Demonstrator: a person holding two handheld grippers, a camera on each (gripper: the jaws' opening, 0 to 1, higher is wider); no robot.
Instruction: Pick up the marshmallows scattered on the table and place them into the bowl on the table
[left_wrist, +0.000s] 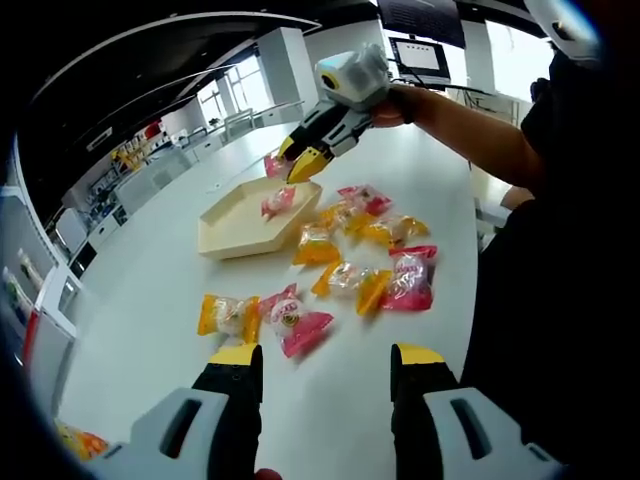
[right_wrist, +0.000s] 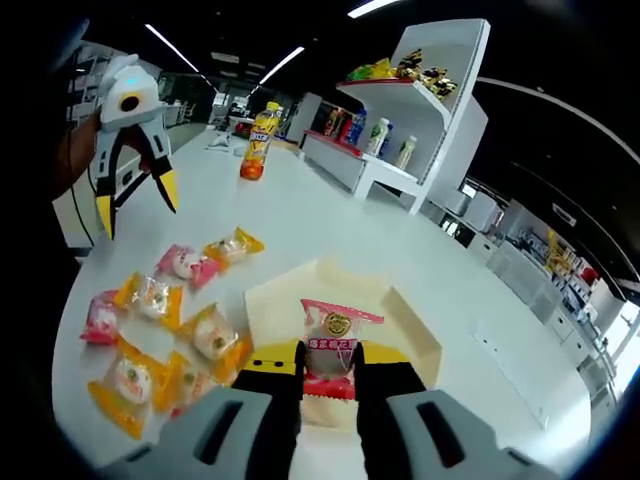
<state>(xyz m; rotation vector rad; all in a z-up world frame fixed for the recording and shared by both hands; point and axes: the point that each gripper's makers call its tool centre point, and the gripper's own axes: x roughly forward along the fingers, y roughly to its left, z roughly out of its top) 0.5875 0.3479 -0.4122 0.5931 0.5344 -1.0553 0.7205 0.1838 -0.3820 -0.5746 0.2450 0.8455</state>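
A cream, shallow, hexagonal bowl (left_wrist: 228, 236) (right_wrist: 412, 335) lies on the white table, with one pink packet (left_wrist: 278, 200) inside it. My right gripper (right_wrist: 330, 365) (left_wrist: 296, 158) hovers over the bowl, shut on a pink marshmallow packet (right_wrist: 331, 345). Several yellow, orange and pink marshmallow packets (left_wrist: 350, 262) (right_wrist: 165, 335) lie scattered beside the bowl. My left gripper (left_wrist: 328, 358) (right_wrist: 137, 203) is held above the table near the packets; it is open, with nothing between its jaws. The nearest packets (left_wrist: 290, 320) lie just ahead of it.
An orange drink bottle (right_wrist: 257, 142) stands farther along the table. White shelves with goods (right_wrist: 415, 95) stand beyond the table's edge. A monitor (left_wrist: 420, 55) is at the far end. The person's arm (left_wrist: 470, 125) reaches in over the table.
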